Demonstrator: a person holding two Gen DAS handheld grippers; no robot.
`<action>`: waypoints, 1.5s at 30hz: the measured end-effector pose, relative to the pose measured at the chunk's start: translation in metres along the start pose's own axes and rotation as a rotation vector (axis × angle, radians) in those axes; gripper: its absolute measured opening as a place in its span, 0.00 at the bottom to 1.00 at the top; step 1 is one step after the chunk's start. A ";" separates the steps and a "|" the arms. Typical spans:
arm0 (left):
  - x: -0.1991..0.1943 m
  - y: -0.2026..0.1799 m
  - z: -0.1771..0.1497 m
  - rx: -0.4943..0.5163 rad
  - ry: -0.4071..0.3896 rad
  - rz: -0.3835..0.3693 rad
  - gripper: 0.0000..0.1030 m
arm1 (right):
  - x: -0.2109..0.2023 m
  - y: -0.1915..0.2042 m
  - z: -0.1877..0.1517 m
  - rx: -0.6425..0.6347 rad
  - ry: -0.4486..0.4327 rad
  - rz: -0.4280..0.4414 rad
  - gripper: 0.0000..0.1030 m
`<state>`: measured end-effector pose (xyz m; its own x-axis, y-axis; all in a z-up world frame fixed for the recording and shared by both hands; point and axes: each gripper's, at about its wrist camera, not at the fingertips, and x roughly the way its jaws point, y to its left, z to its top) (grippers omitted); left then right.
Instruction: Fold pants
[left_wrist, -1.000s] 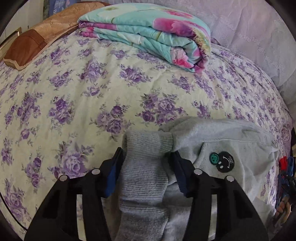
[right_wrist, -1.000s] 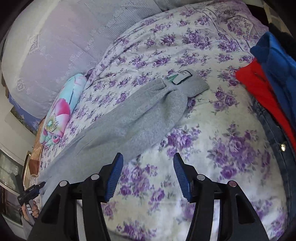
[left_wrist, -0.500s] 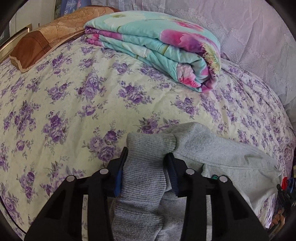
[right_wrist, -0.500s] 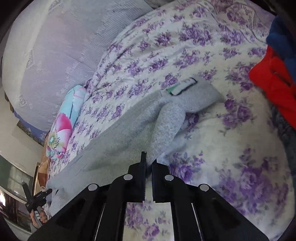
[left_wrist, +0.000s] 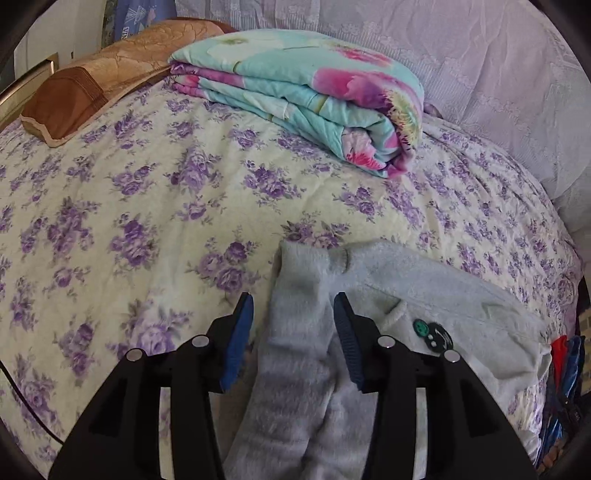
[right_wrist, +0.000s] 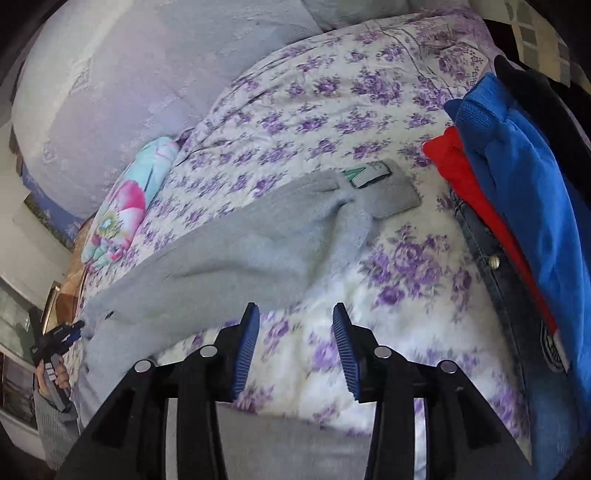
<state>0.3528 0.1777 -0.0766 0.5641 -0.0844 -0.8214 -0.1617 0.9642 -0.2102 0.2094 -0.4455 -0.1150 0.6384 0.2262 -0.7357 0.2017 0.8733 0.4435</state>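
Bed w/ purple-floral cover (left_wrist: 155, 206) (right_wrist: 314, 92): largest item, bears everything below. No containers as such; the bed is the only holder.

Lavender embossed headboard panel/wall covering (left_wrist: 480, 74) (right_wrist: 110, 92): behind bed, both views.

Grey sweatpants (left_wrist: 424, 288) (right_wrist: 229, 258): task item, lying on bed cover, stretched lengthwise. Right-wrist view shows the full run: ribbed cuff w/ green-white label (right_wrist: 369, 171) at far end, one leg lapped over the other near it. Left-wrist view shows the opposite end: ribbed cuff/leg (left_wrist: 299, 314) running back betw. the fingers, plus round dark smiley patch (left_wrist: 432, 332) on the cloth to the right.

Folded quilt, teal w/ pink flowers (left_wrist: 314, 99) (right_wrist: 122, 206): on bed near headboard, apart from pants.

Brown-tan pillow (left_wrist: 92, 92): bed's far-left corner, left view only.

Clothes pile, right view chiefly: blue knit (right_wrist: 517, 166) over red garment (right_wrist: 476, 192) over denim (right_wrist: 491, 266), at bed's edge, near but not touching the cuff. Left view catches only a red-blue sliver at frame edge.

Left gripper (left_wrist: 293, 339): released, jaws apart; grey leg lies betw. the blue pads, right pad about touching the cloth, left pad w/ a gap. Not clamped.

Right gripper (right_wrist: 295, 350): released, jaws wide apart, holds nothing; over bare floral cover, pants' edge just beyond left finger.

Second hand w/ the other gripper (right_wrist: 55, 354): visible at far left of right view, at the pants' near end.
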 end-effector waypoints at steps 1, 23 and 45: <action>-0.011 0.000 -0.009 0.016 -0.006 -0.016 0.43 | -0.006 0.004 -0.012 -0.016 0.002 -0.007 0.46; -0.058 0.000 -0.032 0.132 -0.088 0.037 0.74 | -0.044 0.044 -0.023 -0.101 -0.064 0.082 0.58; 0.037 -0.005 0.010 0.213 -0.053 -0.128 0.17 | 0.105 0.194 0.063 -0.513 0.106 0.076 0.59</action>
<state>0.3822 0.1722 -0.1006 0.6117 -0.2016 -0.7650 0.0853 0.9782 -0.1895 0.3622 -0.2800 -0.0738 0.5527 0.3165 -0.7709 -0.2491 0.9455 0.2096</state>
